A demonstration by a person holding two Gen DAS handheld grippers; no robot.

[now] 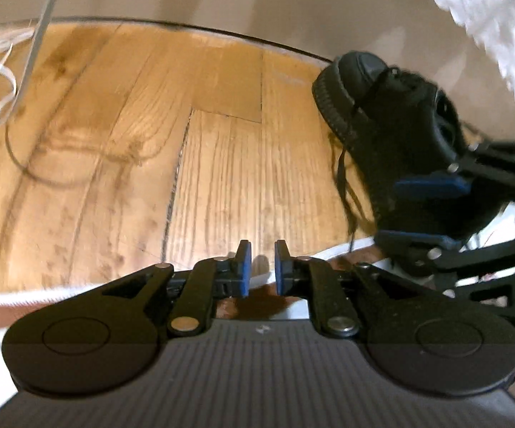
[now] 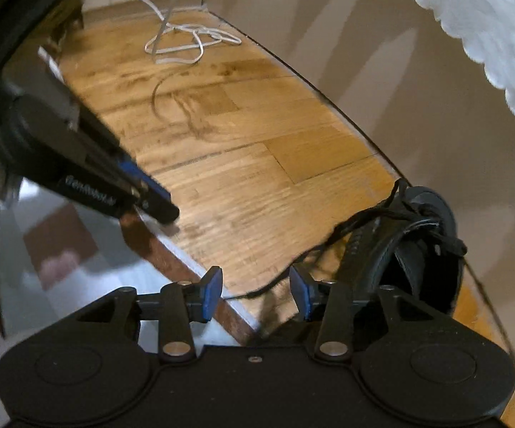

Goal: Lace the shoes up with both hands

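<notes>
A black shoe (image 1: 382,125) lies on the wooden table (image 1: 203,164) at the right, its loose black lace (image 1: 344,185) trailing toward the near edge. My left gripper (image 1: 261,267) hovers over the table's near edge, left of the shoe, open by a narrow gap with nothing in it. In the right wrist view the shoe (image 2: 418,249) sits just right of my right gripper (image 2: 255,294), which is open. The lace (image 2: 328,242) runs from the shoe down to the gap between its fingers, ungripped. The left gripper (image 2: 161,207) shows at the left over the table (image 2: 257,149).
A tangled white cable (image 2: 186,39) and a thin dark wire loop (image 2: 155,96) lie at the far end of the table. White lacy cloth (image 2: 489,18) hangs at the upper right. A beige wall runs behind the table. Tiled floor (image 2: 61,242) lies below the near edge.
</notes>
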